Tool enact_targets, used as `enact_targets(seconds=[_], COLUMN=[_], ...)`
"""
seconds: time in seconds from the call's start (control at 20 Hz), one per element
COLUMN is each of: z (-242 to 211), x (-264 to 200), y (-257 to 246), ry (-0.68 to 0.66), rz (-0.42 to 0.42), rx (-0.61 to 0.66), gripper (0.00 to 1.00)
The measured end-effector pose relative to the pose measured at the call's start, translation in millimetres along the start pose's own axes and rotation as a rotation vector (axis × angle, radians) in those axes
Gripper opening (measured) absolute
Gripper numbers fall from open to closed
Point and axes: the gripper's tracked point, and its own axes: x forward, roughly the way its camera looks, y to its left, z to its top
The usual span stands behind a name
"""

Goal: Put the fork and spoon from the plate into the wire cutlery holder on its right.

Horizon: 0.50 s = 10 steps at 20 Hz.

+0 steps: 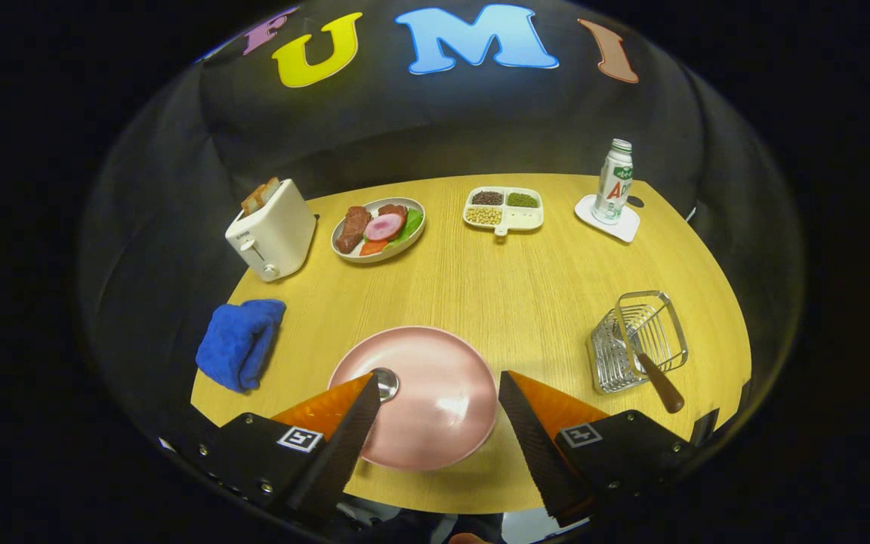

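A shiny metal spoon (386,383) lies on the round pink plate (435,408), its bowl peeking past the left finger of the wide-open, empty tool (435,389). Across bare wooden table (495,287), a brown-handled utensil (650,363) leans in the wire cutlery holder (635,344) near the table edge.

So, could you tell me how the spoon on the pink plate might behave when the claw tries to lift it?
The spoon looks like polished metal, so probably stiff and slippery. It lies flat on the glossy plate, so it may skid rather than lift. The open claw hovers above, one finger covering the handle.
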Motion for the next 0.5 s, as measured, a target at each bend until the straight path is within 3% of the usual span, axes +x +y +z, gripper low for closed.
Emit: enact_targets(seconds=[0.5], z=[-48], x=[27], y=[38], ry=[0.12], rz=[0.063], rx=[-0.061], gripper=[0.98])
